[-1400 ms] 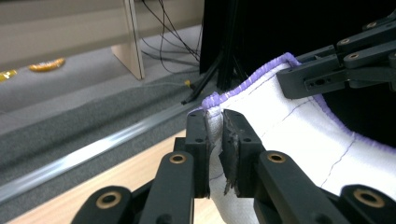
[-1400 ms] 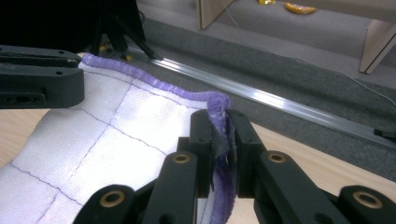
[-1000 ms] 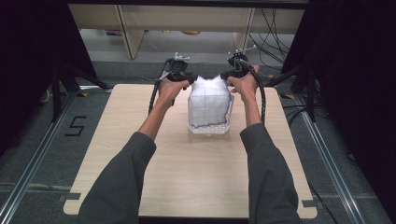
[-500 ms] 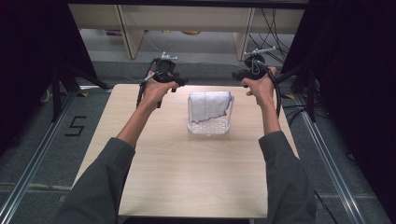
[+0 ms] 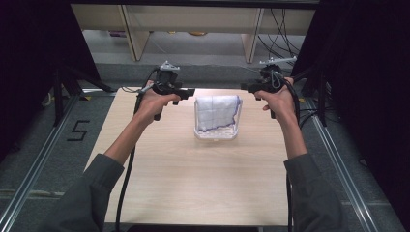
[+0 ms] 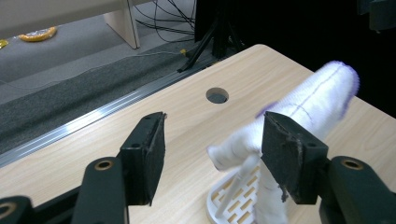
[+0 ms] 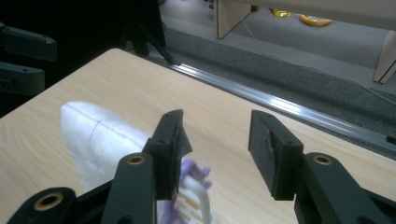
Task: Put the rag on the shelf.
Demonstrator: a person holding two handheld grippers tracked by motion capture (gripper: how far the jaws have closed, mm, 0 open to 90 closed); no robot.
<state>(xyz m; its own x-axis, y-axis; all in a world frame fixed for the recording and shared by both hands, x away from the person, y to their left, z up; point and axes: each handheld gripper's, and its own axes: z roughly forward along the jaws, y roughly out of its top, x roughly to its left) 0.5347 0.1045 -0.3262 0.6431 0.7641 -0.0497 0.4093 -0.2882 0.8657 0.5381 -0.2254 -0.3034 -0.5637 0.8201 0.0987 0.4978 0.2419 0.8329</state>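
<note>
A white cloth with purple edging lies draped over a white slotted basket at the middle of the wooden table. My left gripper hovers just left of the cloth's top and my right gripper just right of it, both apart from the cloth. In the left gripper view the gripper is open; the cloth and basket lie beyond its right jaw. In the right gripper view the gripper is open, with cloth and basket past its left jaw. Both pairs of jaws have just been opening, with nothing between them.
A round hole is cut in the table near its far edge. Metal rails run along the floor on both sides, with a "5" mark at left. Black stands and cables sit beyond the table.
Both hands have drawn outward from the cloth's top corners and their jaws have opened. The cloth has been let go and now hangs lower over the basket.
</note>
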